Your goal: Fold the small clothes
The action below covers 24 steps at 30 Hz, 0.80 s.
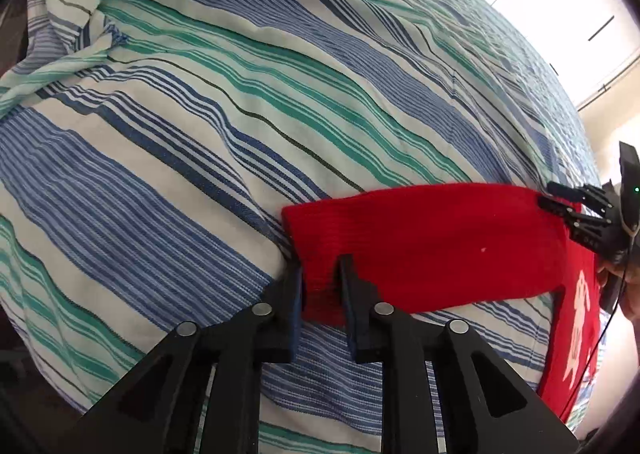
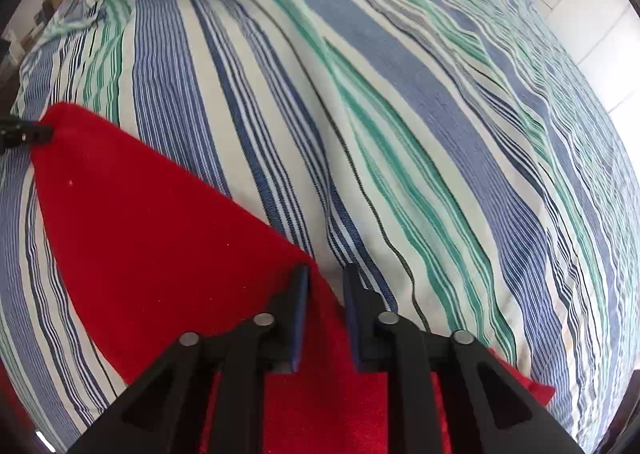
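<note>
A small red knit garment with a white figure print lies on a striped bedspread. My left gripper has its jaws around the garment's left end, red cloth between the fingers. In the right wrist view the same red garment spreads to the left. My right gripper has its jaws around the garment's upper right edge, red cloth between them. The right gripper also shows in the left wrist view at the garment's far right corner. The left gripper's tip shows in the right wrist view at the garment's far corner.
The blue, green and white striped bedspread covers the whole bed, with wrinkles at the top left. White wardrobe doors stand beyond the bed's far right edge.
</note>
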Available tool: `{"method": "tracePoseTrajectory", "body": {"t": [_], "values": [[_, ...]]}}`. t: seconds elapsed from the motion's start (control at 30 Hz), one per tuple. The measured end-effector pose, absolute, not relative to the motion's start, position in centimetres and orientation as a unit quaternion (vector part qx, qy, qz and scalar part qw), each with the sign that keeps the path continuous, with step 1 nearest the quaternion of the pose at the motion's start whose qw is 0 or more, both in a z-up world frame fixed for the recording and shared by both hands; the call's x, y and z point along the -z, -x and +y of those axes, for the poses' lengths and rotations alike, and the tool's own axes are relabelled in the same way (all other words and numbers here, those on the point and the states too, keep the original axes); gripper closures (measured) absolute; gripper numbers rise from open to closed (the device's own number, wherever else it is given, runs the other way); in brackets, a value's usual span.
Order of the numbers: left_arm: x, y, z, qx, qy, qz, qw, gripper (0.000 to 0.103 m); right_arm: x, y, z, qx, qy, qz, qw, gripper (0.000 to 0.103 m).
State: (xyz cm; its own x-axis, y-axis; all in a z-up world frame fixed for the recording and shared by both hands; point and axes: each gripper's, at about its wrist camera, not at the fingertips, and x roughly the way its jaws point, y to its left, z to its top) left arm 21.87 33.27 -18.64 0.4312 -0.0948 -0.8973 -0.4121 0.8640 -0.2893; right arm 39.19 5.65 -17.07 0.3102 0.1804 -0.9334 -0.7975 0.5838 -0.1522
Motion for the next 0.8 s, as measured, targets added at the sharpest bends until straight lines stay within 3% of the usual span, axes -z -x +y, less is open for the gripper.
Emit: {"method": "tracePoseTrajectory", "body": {"t": [0.07, 0.1, 0.23, 0.37, 0.5, 0.63, 0.8], "values": [[17.2, -20.7, 33.2, -0.123, 0.221, 0.509, 0.823, 0.066, 14.3, -39.4, 2.6, -0.313, 0.254, 0.471, 0.785, 0.045], [16.4, -20.2, 32.8, -0.131, 0.201, 0.502, 0.831, 0.064, 12.7, -39.2, 0.6, -0.3, 0.22, 0.458, 0.807, 0.04], [13.7, -19.5, 28.2, -0.112, 0.131, 0.471, 0.865, 0.039, 8.8, -34.8, -7.6, -0.273, 0.144, 0.44, 0.843, 0.037], [12.9, -21.4, 21.1, -0.04, 0.09, 0.439, 0.893, 0.02, 9.1, -27.0, -14.4, -0.238, 0.109, 0.443, 0.858, 0.031], [14.4, -25.9, 14.9, 0.014, 0.038, 0.425, 0.904, 0.013, 10.8, -19.7, -18.0, -0.183, 0.083, 0.437, 0.877, 0.031], [20.6, -30.2, 13.3, -0.034, -0.032, 0.469, 0.882, 0.0, 12.3, -16.2, -20.2, -0.128, 0.038, 0.434, 0.891, 0.031], [21.1, -29.5, 14.7, -0.006, 0.012, 0.459, 0.888, 0.0, 13.5, -15.9, -19.3, -0.135, -0.007, 0.457, 0.879, 0.031]]}}
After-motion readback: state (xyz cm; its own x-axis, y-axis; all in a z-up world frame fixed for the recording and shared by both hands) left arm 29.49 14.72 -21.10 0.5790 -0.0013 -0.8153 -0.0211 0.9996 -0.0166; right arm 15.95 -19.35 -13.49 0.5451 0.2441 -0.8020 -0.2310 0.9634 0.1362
